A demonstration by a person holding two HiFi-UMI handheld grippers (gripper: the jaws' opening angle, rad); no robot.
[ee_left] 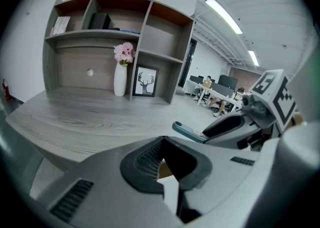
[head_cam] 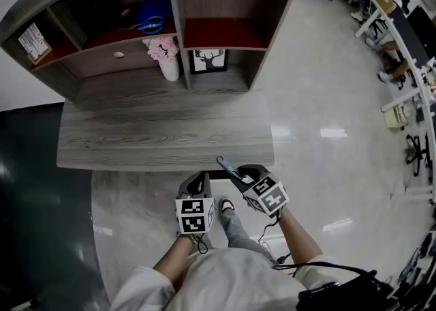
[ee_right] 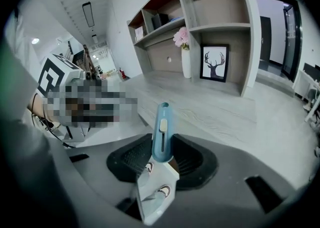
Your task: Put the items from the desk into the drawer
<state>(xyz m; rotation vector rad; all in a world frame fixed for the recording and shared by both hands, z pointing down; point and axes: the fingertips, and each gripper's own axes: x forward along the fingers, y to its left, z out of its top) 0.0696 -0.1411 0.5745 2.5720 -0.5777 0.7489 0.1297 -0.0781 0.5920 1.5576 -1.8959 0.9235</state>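
- My right claw (ee_right: pixel 161 161) pinches a blue cutter (ee_right: pixel 161 127) by its tail. The cutter's length runs on past the jaws, with its tip aimed at the desk's (head_cam: pixel 163 132) front edge.
- My left claw (ee_left: pixel 165 164) sits just beside the right one, jaws a little apart with nothing between them.
- Both hang just in front of that edge. I can't make out the drawer; I judge it sits under the edge, nearer the right claw.
- The desk top is grey woodgrain. At its back stand a shelf unit (head_cam: pixel 170 3), a vase (head_cam: pixel 170 65) and a deer print (head_cam: pixel 208 61).
- Right of the desk is glossy floor (head_cam: pixel 327 98).
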